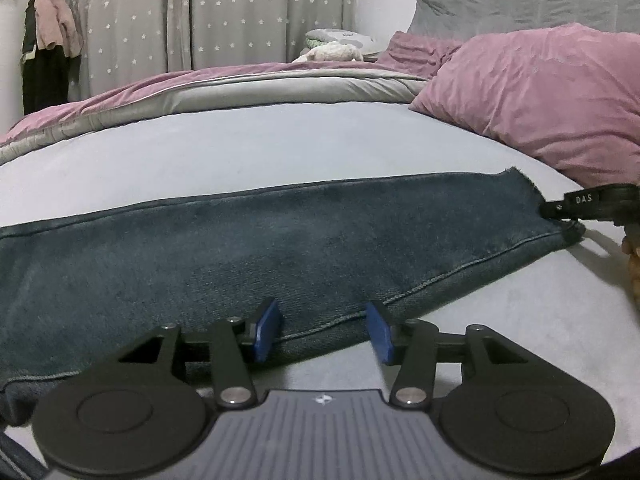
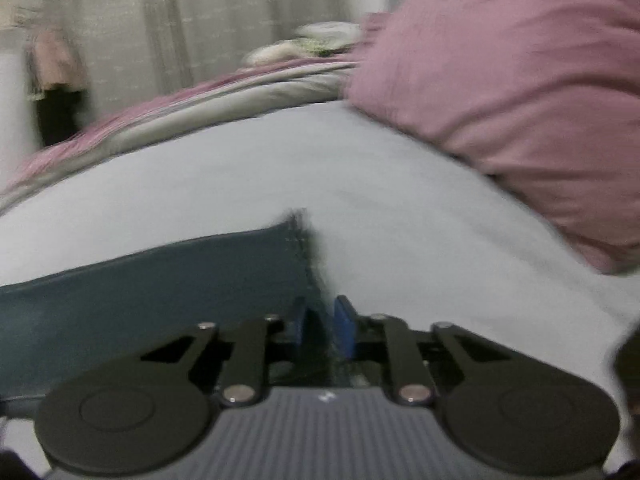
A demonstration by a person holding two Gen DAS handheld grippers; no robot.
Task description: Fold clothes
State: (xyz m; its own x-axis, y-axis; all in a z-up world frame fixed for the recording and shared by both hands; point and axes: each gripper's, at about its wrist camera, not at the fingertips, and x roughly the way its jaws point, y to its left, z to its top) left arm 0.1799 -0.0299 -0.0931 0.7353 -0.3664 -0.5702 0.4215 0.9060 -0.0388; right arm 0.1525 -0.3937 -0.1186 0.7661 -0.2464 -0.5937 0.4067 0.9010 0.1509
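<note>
Left hand-held gripper [image 1: 324,330], jaws apart, straddles the jeans [image 1: 240,240] seam.

left gripper [image 1: 325,330]: we saw blue pads, black linkage arms, silver screws, ribbed grey body | right gripper [image 2: 325,330]: same build, white "DAS" lettering

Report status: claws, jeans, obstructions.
Left claw open at jeans seam. Right claw shut on hem. Pink pillow beyond, apart.

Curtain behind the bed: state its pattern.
The curtain is grey with small white stars, clearest in the left wrist view.
</note>
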